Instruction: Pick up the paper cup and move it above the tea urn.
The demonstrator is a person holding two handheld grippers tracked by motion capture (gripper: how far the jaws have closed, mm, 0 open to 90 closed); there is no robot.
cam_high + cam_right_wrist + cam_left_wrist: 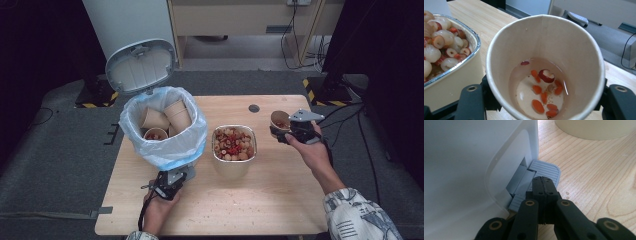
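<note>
A paper cup (pixel 544 57) with a little liquid and red fruit bits in its bottom sits between my right gripper's jaws. My right gripper (pixel 280 131) is shut on this cup (pixel 279 119) and holds it upright above the table's right side. A white pedal bin (pixel 165 130) with a blue-white liner stands at the left with its lid (pixel 141 66) up and several paper cups inside. My left gripper (pixel 544 182) is shut with nothing in it, and its tips rest on the bin's grey pedal (pixel 546 168). In the high view the left gripper (pixel 172 180) is at the bin's foot.
A foil-rimmed tub (pixel 234 144) of white and red fruit pieces stands mid-table between bin and cup, and its rim (pixel 471 37) lies close to the cup's left. Crumbs dot the wooden table (pixel 260 200). The bin wall (pixel 469 170) rises beside the left jaws.
</note>
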